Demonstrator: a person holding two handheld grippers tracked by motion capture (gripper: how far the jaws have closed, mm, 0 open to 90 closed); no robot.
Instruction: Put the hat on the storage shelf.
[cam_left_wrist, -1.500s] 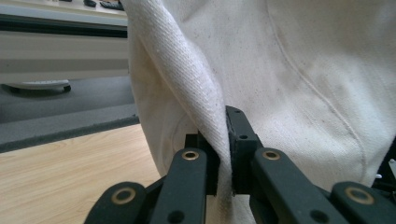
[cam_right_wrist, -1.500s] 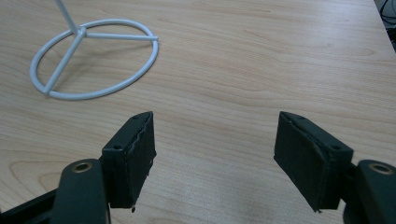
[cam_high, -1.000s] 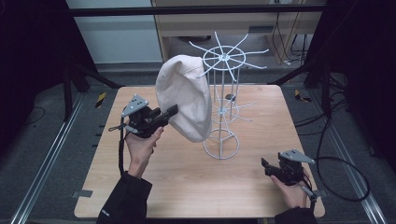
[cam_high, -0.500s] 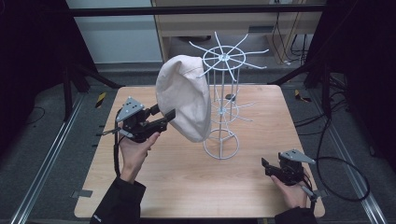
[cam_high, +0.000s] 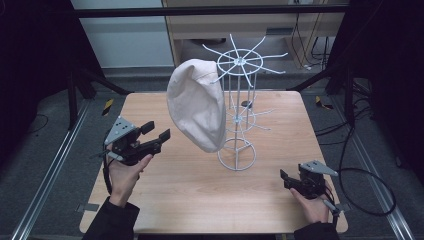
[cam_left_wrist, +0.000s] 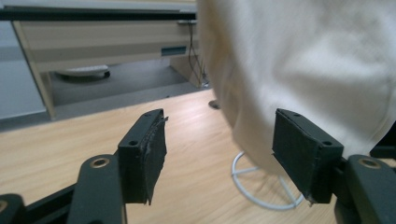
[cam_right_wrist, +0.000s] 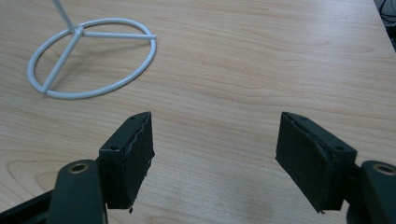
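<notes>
The cream hat (cam_high: 196, 104) is hung on an upper arm of the white wire rack (cam_high: 239, 114). The left gripper (cam_high: 152, 134) is held just left of the rack, its jaws just spread wide, nothing between them. The right gripper (cam_high: 286, 178) is rested right of the rack base, jaws spread.

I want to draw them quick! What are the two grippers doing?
Left gripper: jaws just opened, holding nothing, beside the hat.
Right gripper: open, holding nothing.

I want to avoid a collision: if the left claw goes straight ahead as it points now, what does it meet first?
Most likely the cream hat hanging on the white wire stand. The left claw, open with nothing between its jaws, points at it, though depth is hard to judge.
</notes>
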